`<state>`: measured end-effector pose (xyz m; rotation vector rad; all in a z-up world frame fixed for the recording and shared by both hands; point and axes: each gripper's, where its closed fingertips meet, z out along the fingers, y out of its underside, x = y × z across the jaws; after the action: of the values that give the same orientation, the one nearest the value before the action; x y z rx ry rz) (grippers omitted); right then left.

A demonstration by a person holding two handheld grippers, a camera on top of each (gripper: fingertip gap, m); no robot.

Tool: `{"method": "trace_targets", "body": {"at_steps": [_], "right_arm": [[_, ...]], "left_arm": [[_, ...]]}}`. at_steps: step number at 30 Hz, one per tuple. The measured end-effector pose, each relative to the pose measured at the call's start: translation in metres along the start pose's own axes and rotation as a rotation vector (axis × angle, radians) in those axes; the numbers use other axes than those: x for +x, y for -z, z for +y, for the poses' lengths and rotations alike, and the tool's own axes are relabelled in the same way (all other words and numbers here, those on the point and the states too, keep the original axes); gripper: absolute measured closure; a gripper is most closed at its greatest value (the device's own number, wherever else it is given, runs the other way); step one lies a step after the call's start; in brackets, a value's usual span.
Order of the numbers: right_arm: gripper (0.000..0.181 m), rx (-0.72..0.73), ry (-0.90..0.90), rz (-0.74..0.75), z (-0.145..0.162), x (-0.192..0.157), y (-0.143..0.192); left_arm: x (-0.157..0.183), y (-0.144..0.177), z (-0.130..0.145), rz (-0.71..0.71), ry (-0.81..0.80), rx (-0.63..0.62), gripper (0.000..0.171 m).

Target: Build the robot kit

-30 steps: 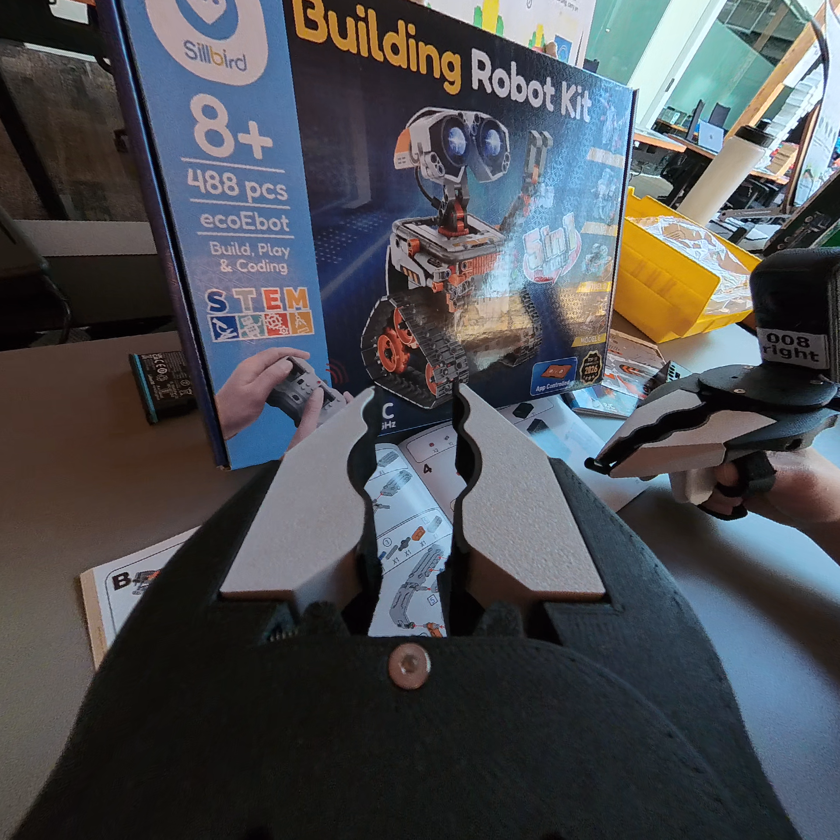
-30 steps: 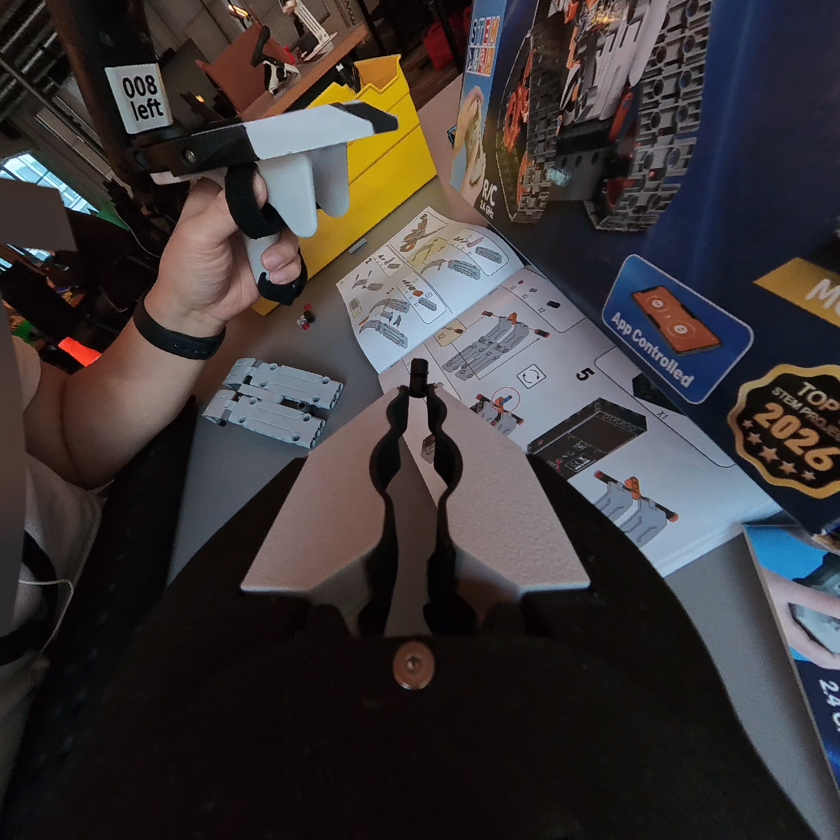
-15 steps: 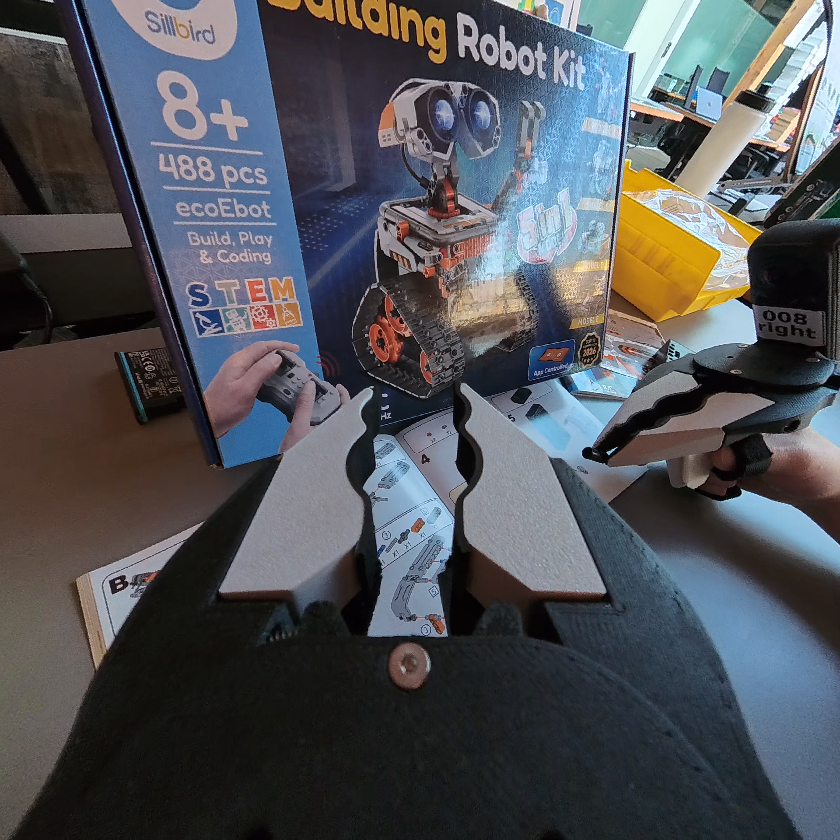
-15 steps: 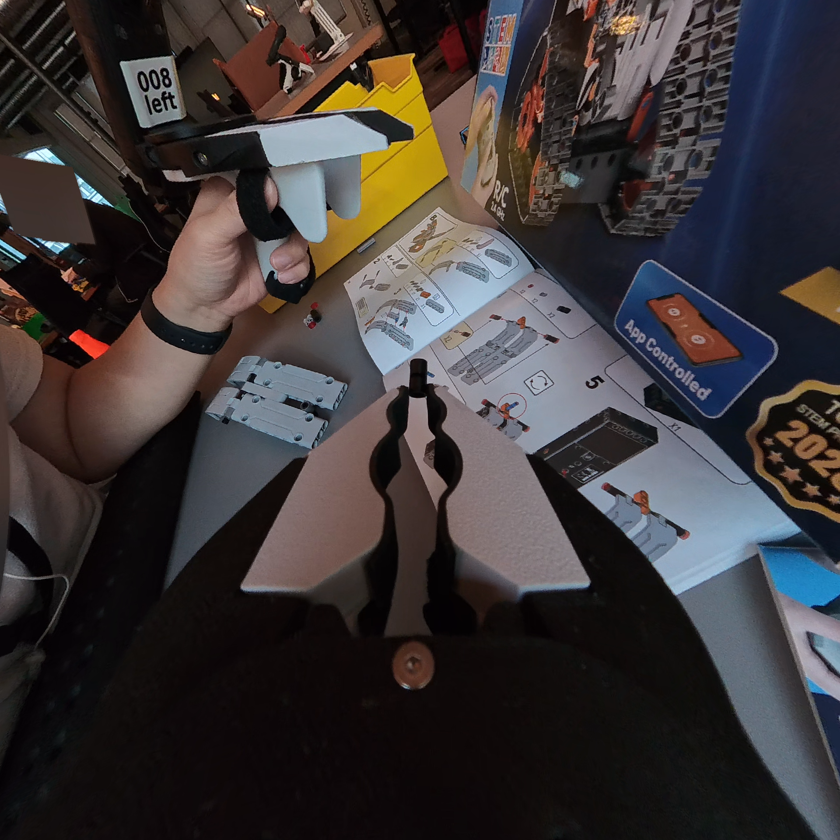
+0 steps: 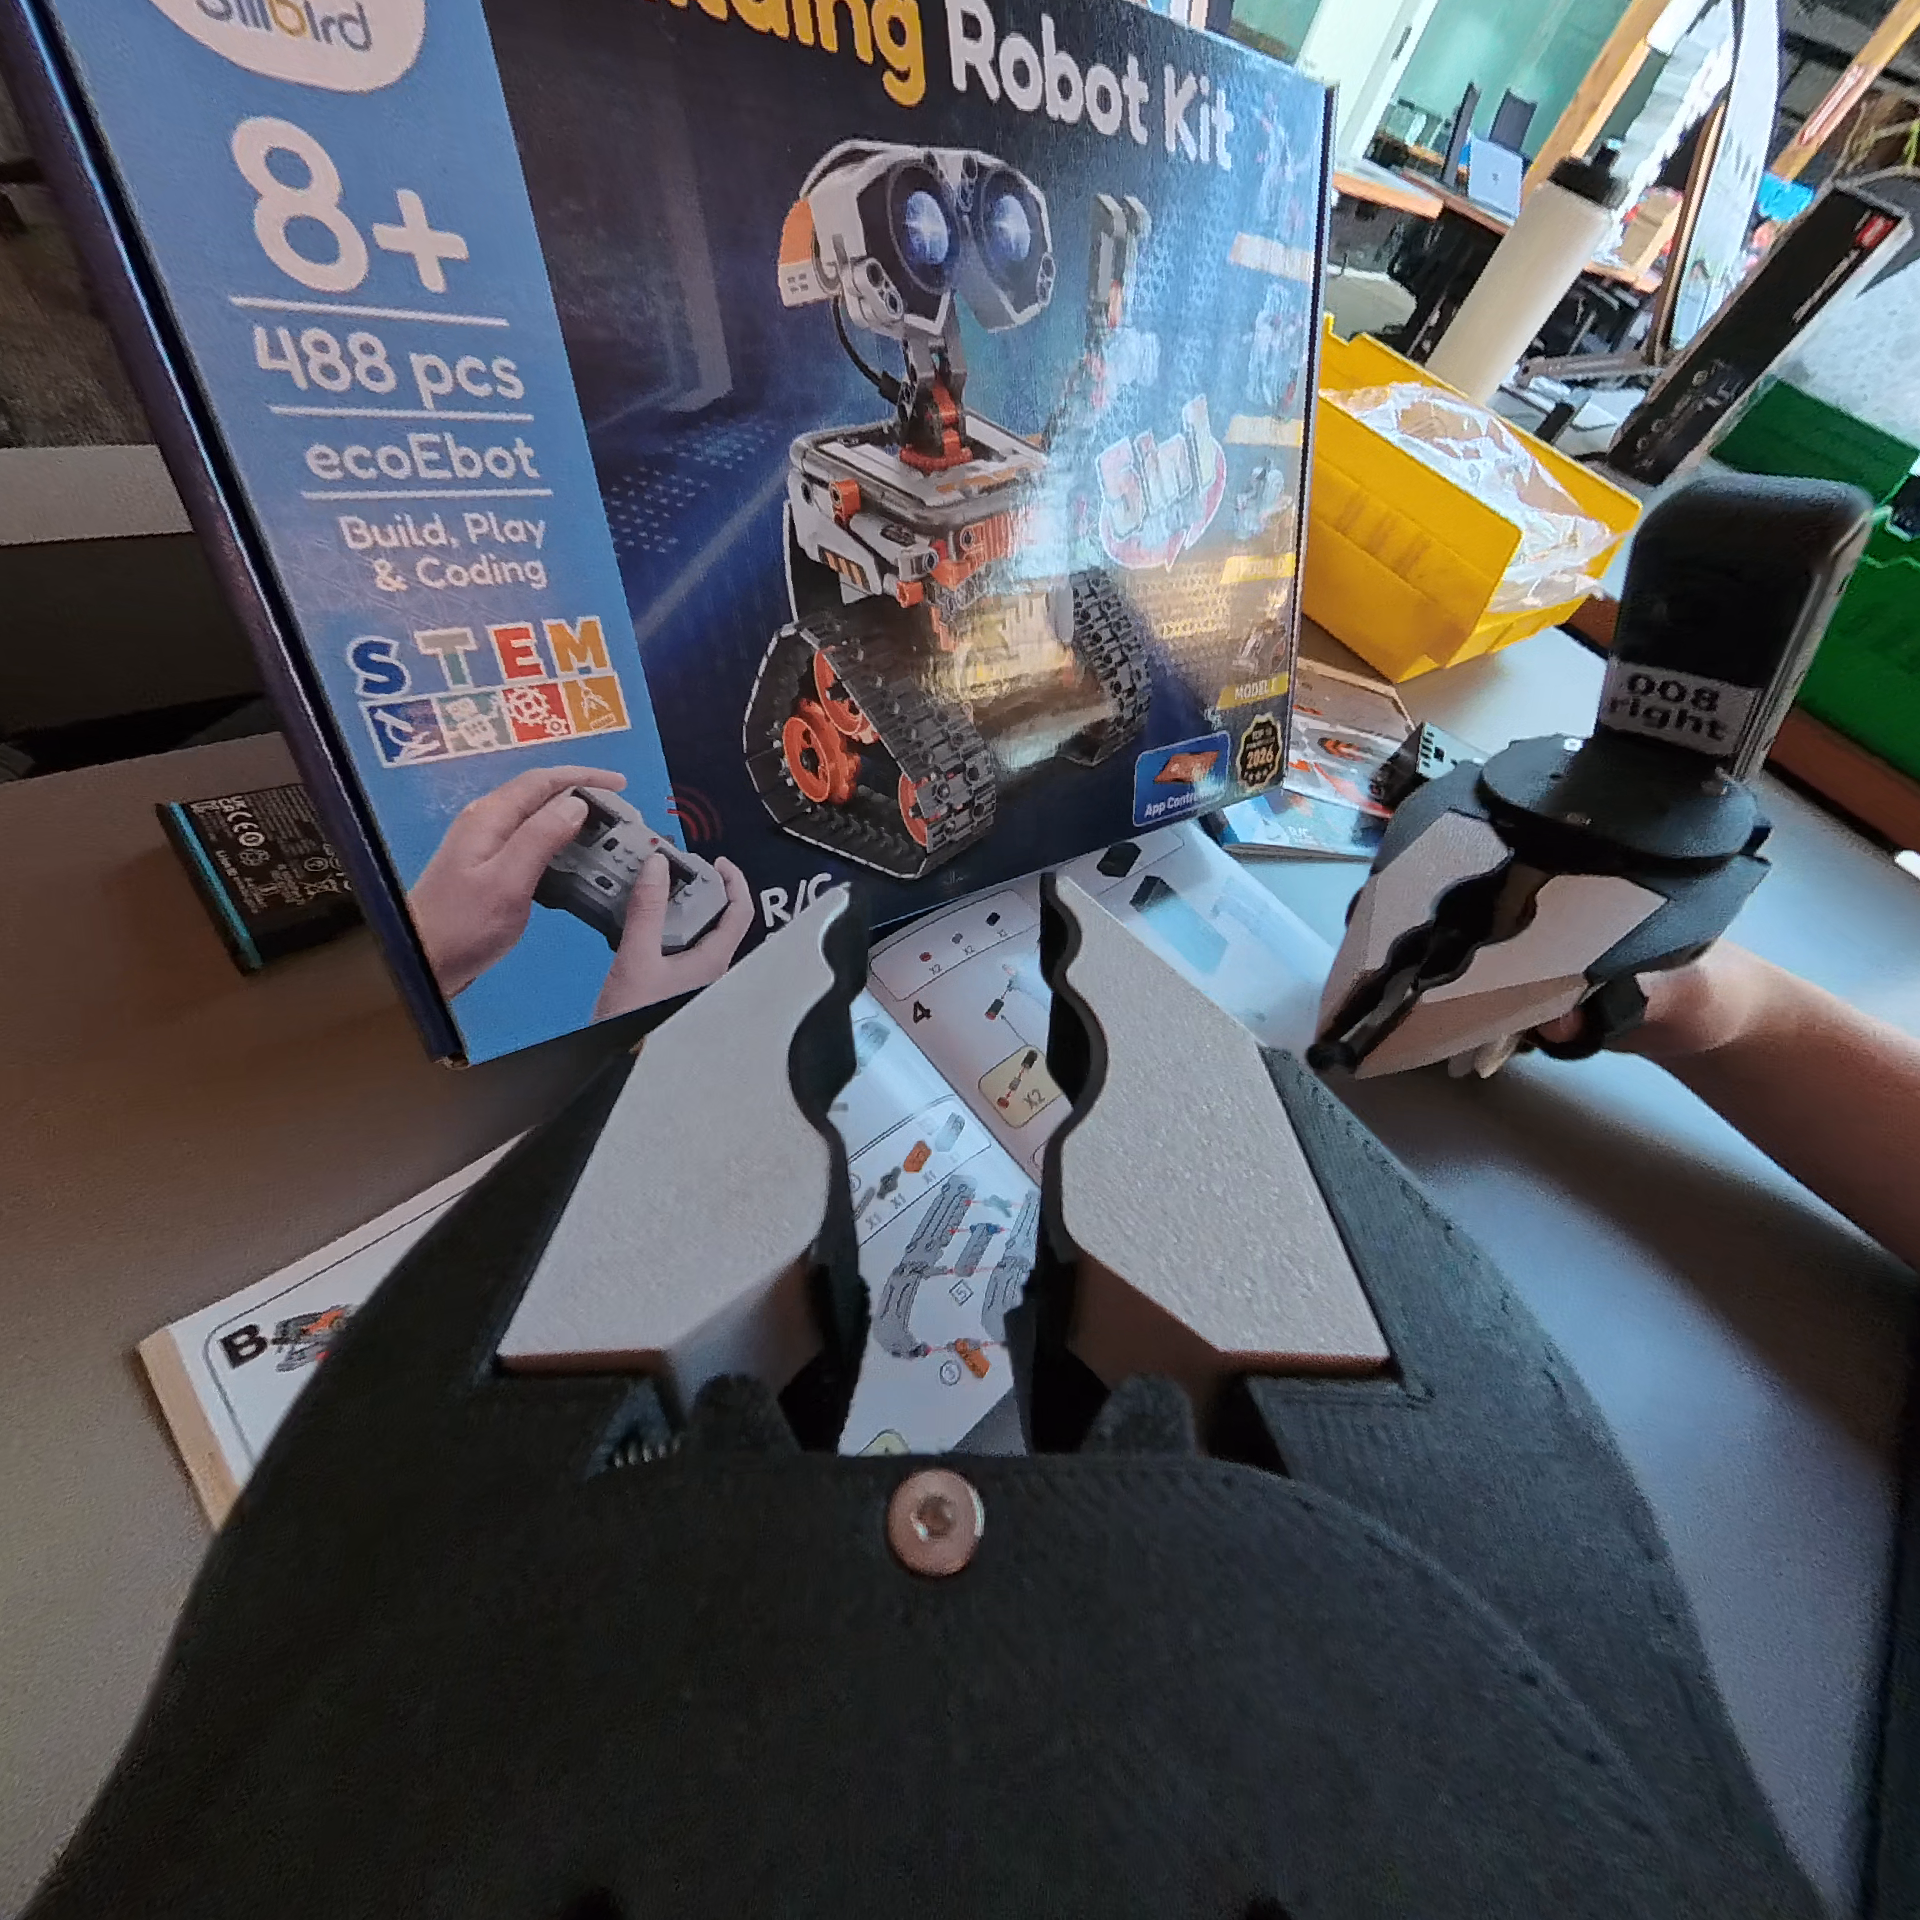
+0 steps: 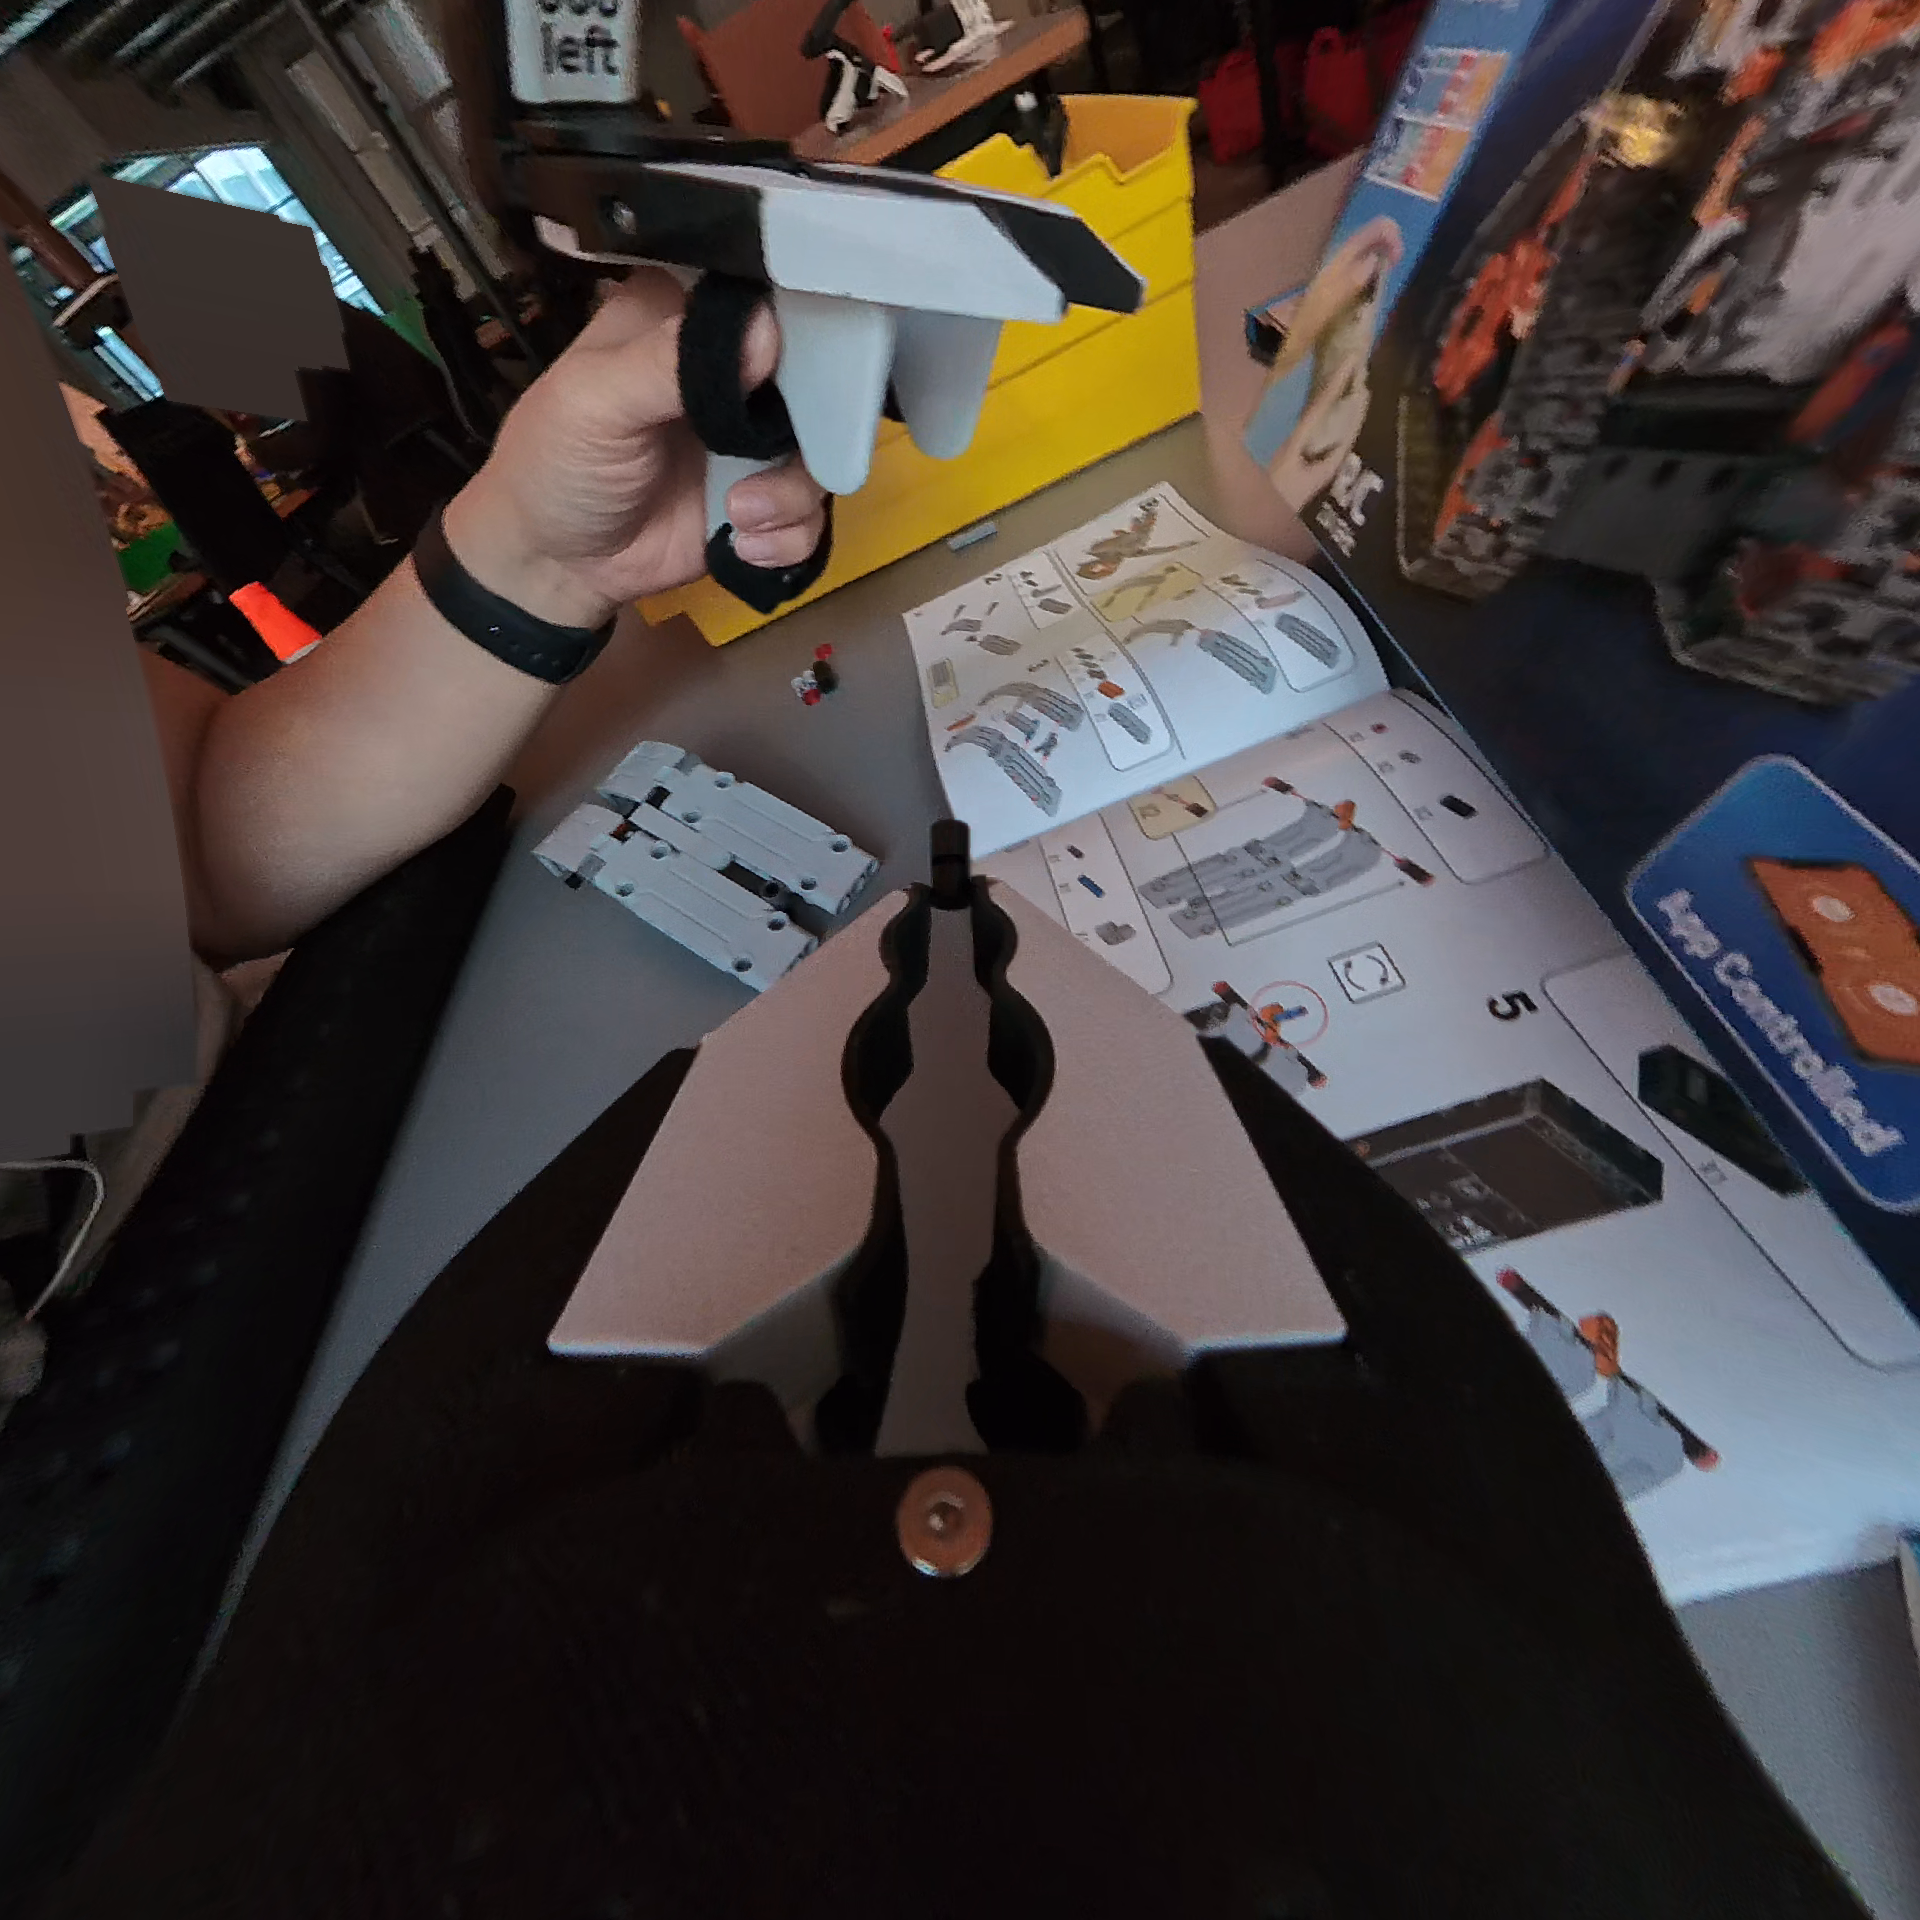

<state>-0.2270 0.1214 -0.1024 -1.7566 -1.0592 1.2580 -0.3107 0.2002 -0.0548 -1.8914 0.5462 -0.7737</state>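
My right gripper (image 6: 948,891) is shut on a small black pin (image 6: 948,847) that sticks out past its tips. It hangs above the open instruction booklet (image 6: 1195,727), just right of a grey brick assembly (image 6: 707,862) lying on the table. In the left wrist view the right gripper (image 5: 1340,1049) is held at the right, tips pointing down and left. My left gripper (image 5: 943,914) is open and empty, above the booklet (image 5: 935,1039) and in front of the upright blue kit box (image 5: 727,416). In the right wrist view the left gripper (image 6: 1101,281) is held high in a hand.
The kit box (image 6: 1662,416) stands along the booklet's far edge. A yellow bin (image 5: 1434,540) with a plastic bag sits behind on the right, another yellow bin (image 6: 1091,343) on the left. Small red and black pieces (image 6: 816,675) lie by the booklet. A black battery pack (image 5: 260,873) lies left of the box. The gap from one gripper's tips to the other's is roughly 12 centimetres.
The right gripper has come closer to the left one and turned its tips down, still holding the pin. The left gripper has drawn back slightly from the box and stays open.
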Motion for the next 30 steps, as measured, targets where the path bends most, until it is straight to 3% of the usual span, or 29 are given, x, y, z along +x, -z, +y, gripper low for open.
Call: {"method": "trace_targets", "body": {"at_steps": [4,7,9,13,19,26,30], "right_arm": [[0.174,0.077,0.096,-0.095,-0.015,-0.021,-0.001],[0.175,0.130,0.147,-0.136,-0.025,-0.033,0.002],[0.174,0.132,0.170,-0.139,-0.027,-0.037,0.003],[0.174,0.050,0.209,-0.101,-0.017,-0.038,0.000],[0.174,-0.215,0.283,-0.106,0.023,-0.054,-0.010],[0.174,-0.369,0.315,-0.115,0.052,-0.054,-0.026],[0.174,-0.415,0.324,-0.099,0.060,-0.049,-0.025]], "left_arm": [[0.009,0.009,-0.013,0.087,0.046,0.069,0.128],[0.027,0.019,-0.027,0.238,0.110,0.129,0.136],[0.035,0.024,-0.023,0.297,0.093,0.093,0.140],[0.023,0.036,-0.018,0.198,-0.009,0.034,0.142],[0.010,0.057,-0.021,0.082,-0.062,0.022,0.144],[-0.003,0.055,0.019,-0.042,-0.088,-0.247,0.146],[-0.006,0.066,0.058,-0.086,-0.098,-0.482,0.152]]}}
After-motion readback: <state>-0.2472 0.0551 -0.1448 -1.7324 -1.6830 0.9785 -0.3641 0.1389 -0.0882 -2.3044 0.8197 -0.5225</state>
